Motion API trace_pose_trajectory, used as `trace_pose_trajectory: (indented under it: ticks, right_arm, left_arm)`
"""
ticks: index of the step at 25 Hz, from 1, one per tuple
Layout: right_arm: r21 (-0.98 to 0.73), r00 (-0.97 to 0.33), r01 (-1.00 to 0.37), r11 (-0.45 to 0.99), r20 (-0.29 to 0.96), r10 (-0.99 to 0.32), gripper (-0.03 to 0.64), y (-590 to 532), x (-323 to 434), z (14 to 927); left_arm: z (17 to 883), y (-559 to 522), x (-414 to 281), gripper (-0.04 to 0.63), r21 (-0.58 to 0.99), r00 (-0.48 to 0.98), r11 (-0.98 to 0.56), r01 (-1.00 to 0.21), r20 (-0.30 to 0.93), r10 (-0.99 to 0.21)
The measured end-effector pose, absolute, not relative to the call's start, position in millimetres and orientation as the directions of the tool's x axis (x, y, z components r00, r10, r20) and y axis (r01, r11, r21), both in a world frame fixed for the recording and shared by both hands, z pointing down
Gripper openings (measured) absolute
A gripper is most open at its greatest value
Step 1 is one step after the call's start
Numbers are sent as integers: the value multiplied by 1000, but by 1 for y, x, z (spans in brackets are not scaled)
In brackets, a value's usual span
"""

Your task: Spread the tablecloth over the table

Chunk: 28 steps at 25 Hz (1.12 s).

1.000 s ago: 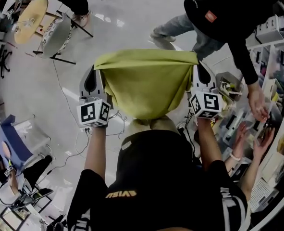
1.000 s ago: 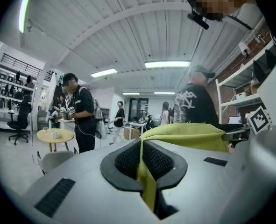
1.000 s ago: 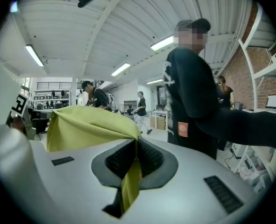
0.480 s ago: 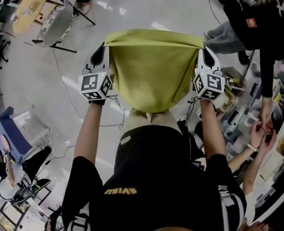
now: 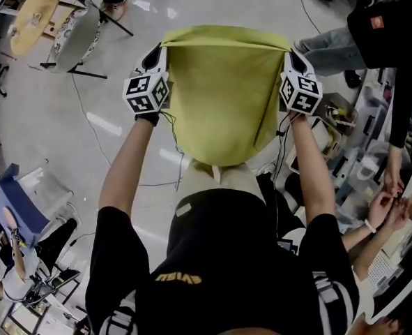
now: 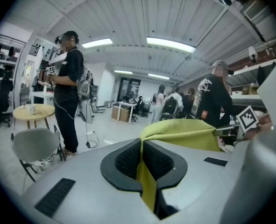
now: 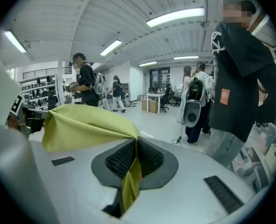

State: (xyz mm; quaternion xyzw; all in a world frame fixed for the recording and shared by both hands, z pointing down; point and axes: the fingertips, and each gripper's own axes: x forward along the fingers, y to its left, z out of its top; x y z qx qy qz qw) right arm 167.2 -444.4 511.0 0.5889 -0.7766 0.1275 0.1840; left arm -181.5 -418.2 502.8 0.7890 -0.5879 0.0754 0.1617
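A yellow-green tablecloth (image 5: 223, 93) hangs in the air in front of me, stretched by its top edge between both grippers, its lower part drooping toward my body. My left gripper (image 5: 160, 49) is shut on the cloth's left top corner (image 6: 145, 171); the fabric runs out between the black pads (image 6: 126, 158). My right gripper (image 5: 291, 53) is shut on the right top corner (image 7: 130, 174), the cloth (image 7: 84, 125) fanning off to the left. No table for the cloth shows beneath it in the head view, only grey floor.
A round yellow table (image 5: 31, 17) and a grey chair (image 5: 77, 37) stand at the far left over floor cables. Shelving and desks (image 5: 362, 159) crowd the right, where a person in black (image 5: 394, 33) stands and hands (image 5: 387, 201) work. Another person stands by the yellow table (image 6: 67, 87).
Both grippers have moved forward, away from my body, carrying the cloth with them; my arms are more extended. The person in black has shifted toward the right edge.
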Motion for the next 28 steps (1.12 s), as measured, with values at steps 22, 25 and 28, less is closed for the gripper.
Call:
trace_pose_trajectory:
  ticks: [22, 25, 28]
  right_arm:
    - [93, -165, -963, 254, 544, -823, 12, -550, 183, 557]
    - [108, -148, -962, 251, 565, -812, 12, -556, 180, 564]
    - [126, -140, -959, 253, 568, -811, 12, -558, 175, 568]
  left_arm:
    - [539, -533, -165, 23, 10, 362, -396, -918, 427, -829]
    - [545, -538, -168, 23, -20, 359, -410, -912, 442, -822]
    - [551, -540, -173, 23, -17, 356, -405, -914, 444, -822]
